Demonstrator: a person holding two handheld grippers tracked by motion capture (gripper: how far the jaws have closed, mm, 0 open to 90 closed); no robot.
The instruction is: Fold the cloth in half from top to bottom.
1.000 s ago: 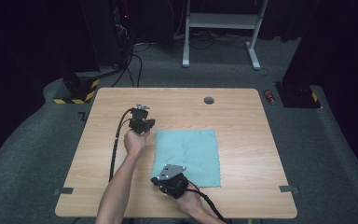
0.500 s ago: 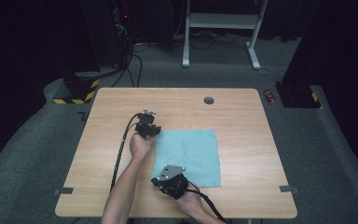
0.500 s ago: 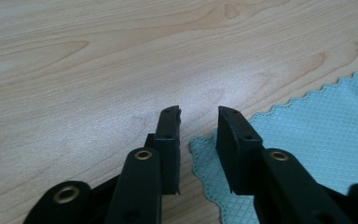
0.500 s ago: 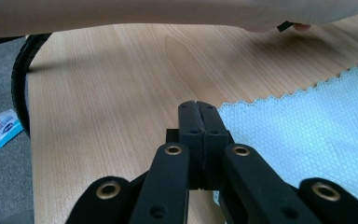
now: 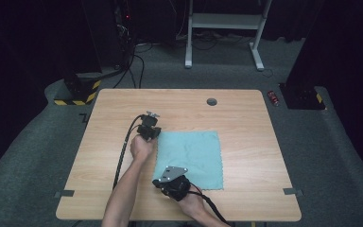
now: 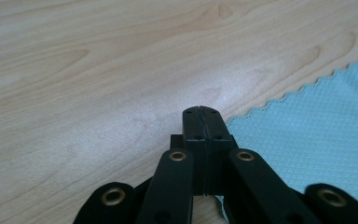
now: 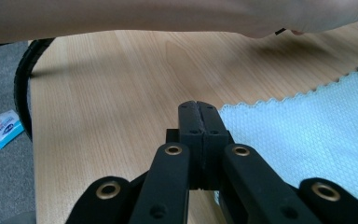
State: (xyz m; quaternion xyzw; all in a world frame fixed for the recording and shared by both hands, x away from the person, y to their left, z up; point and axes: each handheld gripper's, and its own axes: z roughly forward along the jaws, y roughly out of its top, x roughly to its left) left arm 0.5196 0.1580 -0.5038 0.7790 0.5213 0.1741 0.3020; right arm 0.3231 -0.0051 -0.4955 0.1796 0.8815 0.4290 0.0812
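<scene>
**High view.** Bench (image 5: 246, 113): light wood. Cloth (image 5: 191, 156): teal, square, spread flat at mid-bench, no fold in it. Left gripper (image 5: 153, 134): at the cloth's far left corner. Right gripper (image 5: 163, 183): at the near left corner. Both sit on the same side edge.

**Left gripper view.** Left gripper (image 6: 200, 112): jaws have just been closing and now stand together, tips low over the bench (image 6: 98, 70). Cloth (image 6: 307, 140): its scalloped corner ends just beside the tips, on their right. Nothing shows in the seam between the jaws, and whether any cloth is nipped lower down cannot be told.

**Right gripper view.** Right gripper (image 7: 198, 106): jaws together. Cloth (image 7: 307, 135): its corner touches their right side and lies flat on the bench (image 7: 112, 84). The other forearm (image 7: 168, 16) crosses above.

**Progress, as judged.** Early stage. Done: both grippers brought to the left corners. Left: a sure pinch on each corner, the lift, and carrying that edge across to fold the cloth.
</scene>
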